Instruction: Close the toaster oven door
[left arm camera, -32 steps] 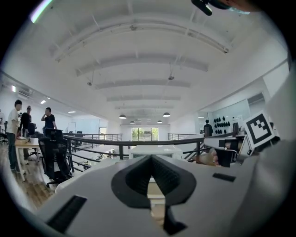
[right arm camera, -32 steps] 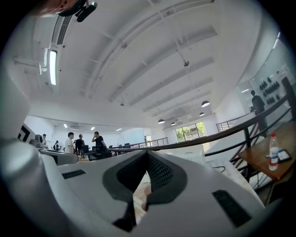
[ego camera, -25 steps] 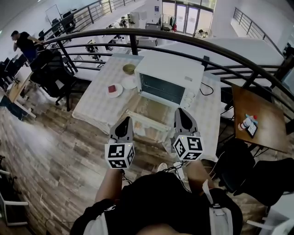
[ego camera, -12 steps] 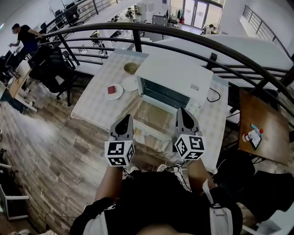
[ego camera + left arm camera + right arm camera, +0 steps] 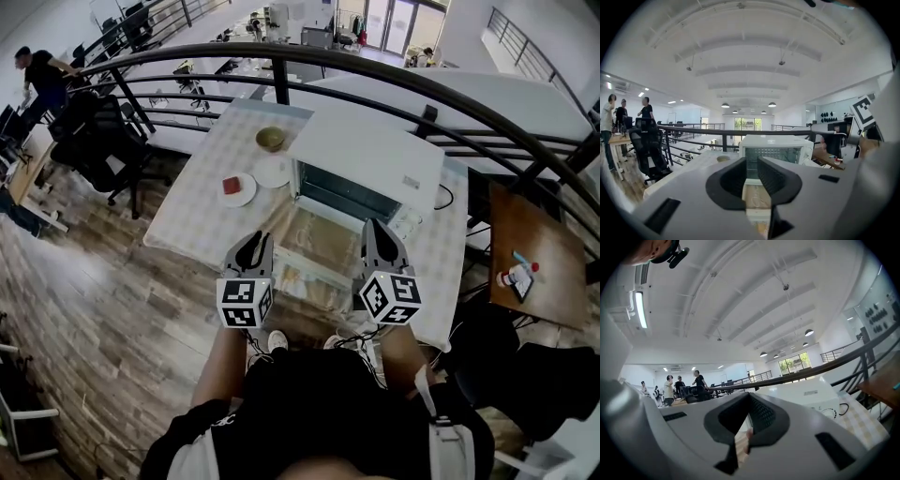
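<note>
A white toaster oven [image 5: 367, 161] stands on the checked table [image 5: 202, 220], its glass door [image 5: 317, 242] folded down flat toward me. My left gripper [image 5: 251, 251] hovers over the door's near left corner. Its jaws are opening, a narrow gap shows, and nothing is between them. In the left gripper view the gripper [image 5: 751, 163] points at the toaster oven [image 5: 774, 149], and the door [image 5: 756, 198] shows through the gap. My right gripper [image 5: 379, 244] hangs over the door's near right corner, fingers together and empty. The right gripper [image 5: 748, 398] faces the toaster oven [image 5: 806, 392].
Left of the oven sit a small plate with a red piece [image 5: 236, 187], a white plate [image 5: 275, 172] and a bowl [image 5: 271, 139]. A curved black railing [image 5: 375, 70] runs behind the table. A wooden side table [image 5: 530, 258] stands at the right, office chairs [image 5: 94, 141] and a person [image 5: 42, 70] at the left.
Both grippers have edged forward over the open door as I moved closer to the table. The left jaws have parted slightly. The door still lies flat.
</note>
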